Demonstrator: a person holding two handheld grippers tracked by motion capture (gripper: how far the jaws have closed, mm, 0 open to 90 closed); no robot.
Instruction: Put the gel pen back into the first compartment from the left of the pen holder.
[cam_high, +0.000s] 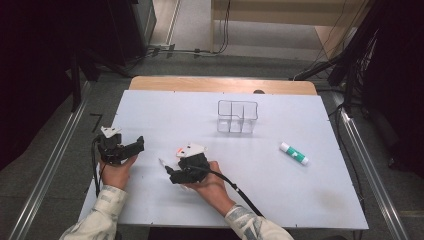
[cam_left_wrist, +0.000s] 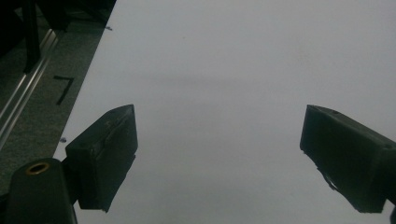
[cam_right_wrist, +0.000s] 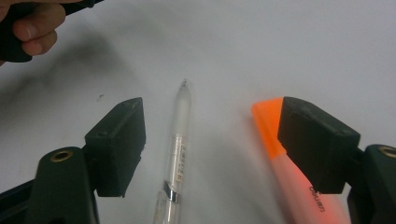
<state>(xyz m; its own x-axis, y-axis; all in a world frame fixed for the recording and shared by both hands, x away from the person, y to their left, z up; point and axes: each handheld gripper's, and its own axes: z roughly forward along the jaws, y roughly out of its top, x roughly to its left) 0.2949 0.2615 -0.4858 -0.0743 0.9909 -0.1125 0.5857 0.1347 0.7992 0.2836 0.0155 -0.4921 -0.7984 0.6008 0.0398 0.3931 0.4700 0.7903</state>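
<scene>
Left of the pen (cam_right_wrist: 180, 140), by the mat's edge: left gripper (cam_high: 131, 148), jaws spread wide over bare mat (cam_left_wrist: 224, 70), nothing between them. Over the pen itself: right gripper (cam_right_wrist: 210, 144), jaws parted, straddling the clear barrel without touching. Right of the pen, just beside it and partly under one jaw: orange marker (cam_right_wrist: 271, 126). Farther right of the pen: clear organizer (cam_high: 237, 117), then glue stick (cam_high: 293, 153). Likely light, stiff, slick plastic, prone to rolling; best pinched across mid-barrel near the label, keeping clear of the marker
</scene>
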